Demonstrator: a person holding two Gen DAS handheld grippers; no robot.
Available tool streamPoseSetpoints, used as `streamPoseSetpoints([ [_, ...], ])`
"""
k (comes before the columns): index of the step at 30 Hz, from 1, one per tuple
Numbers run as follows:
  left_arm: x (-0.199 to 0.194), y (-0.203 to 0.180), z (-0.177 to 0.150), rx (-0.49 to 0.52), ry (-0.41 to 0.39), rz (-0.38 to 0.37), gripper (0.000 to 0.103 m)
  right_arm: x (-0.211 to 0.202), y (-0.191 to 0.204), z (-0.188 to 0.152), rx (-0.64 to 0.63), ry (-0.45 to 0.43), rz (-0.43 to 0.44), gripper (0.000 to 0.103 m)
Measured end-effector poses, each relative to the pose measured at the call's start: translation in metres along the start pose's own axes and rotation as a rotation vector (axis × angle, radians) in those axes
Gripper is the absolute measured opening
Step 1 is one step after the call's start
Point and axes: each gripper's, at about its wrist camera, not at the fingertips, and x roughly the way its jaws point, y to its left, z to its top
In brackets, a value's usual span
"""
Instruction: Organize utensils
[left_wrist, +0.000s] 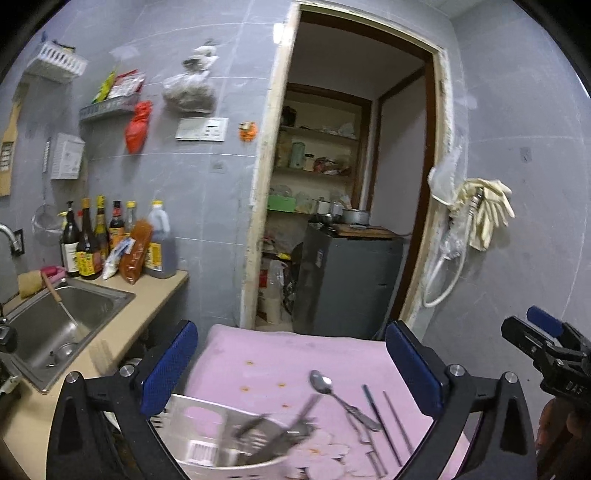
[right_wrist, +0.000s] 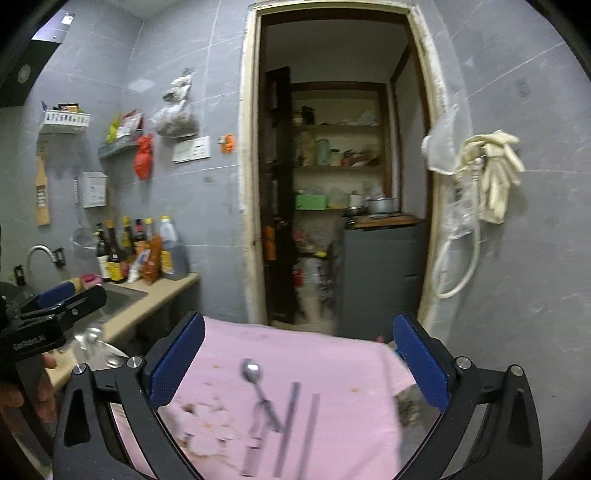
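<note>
A pink cloth (left_wrist: 266, 354) covers the table below me. On it lie a metal spoon (left_wrist: 320, 382), a pair of dark chopsticks (left_wrist: 384, 424) and another metal utensil (left_wrist: 364, 435). A pale utensil holder (left_wrist: 207, 424) with a barcode label stands at the near left, with blurred utensils (left_wrist: 273, 432) sticking out of it. My left gripper (left_wrist: 291, 369) is open and empty above the cloth. My right gripper (right_wrist: 299, 360) is open and empty too, over the spoon (right_wrist: 252, 371) and chopsticks (right_wrist: 293, 421). Each gripper also shows at the edge of the other's view.
A steel sink (left_wrist: 55, 321) sits in a beige counter (left_wrist: 155, 291) on the left, with sauce bottles (left_wrist: 110, 240) behind it. Straight ahead, a doorway opens onto shelves and a grey cabinet (left_wrist: 343, 273). Gloves (left_wrist: 487, 210) hang on the right wall.
</note>
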Motion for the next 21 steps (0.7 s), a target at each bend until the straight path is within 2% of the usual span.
streamPoseSetpoints([
  [11, 0.039, -0.09, -0.013, 0.044, 0.028, -0.092, 0.102, 0.016, -0.073, -0.02, 0.017, 0.038, -0.1, 0.1],
  [17, 0.078, -0.116, -0.026, 0.011, 0.096, -0.102, 0.102, 0.035, -0.1, -0.047, 0.037, 0.101, -0.134, 0.1],
  [21, 0.108, -0.123, -0.044, -0.019, 0.166, -0.077, 0.102, 0.053, -0.111, -0.067, 0.055, 0.15, -0.13, 0.1],
])
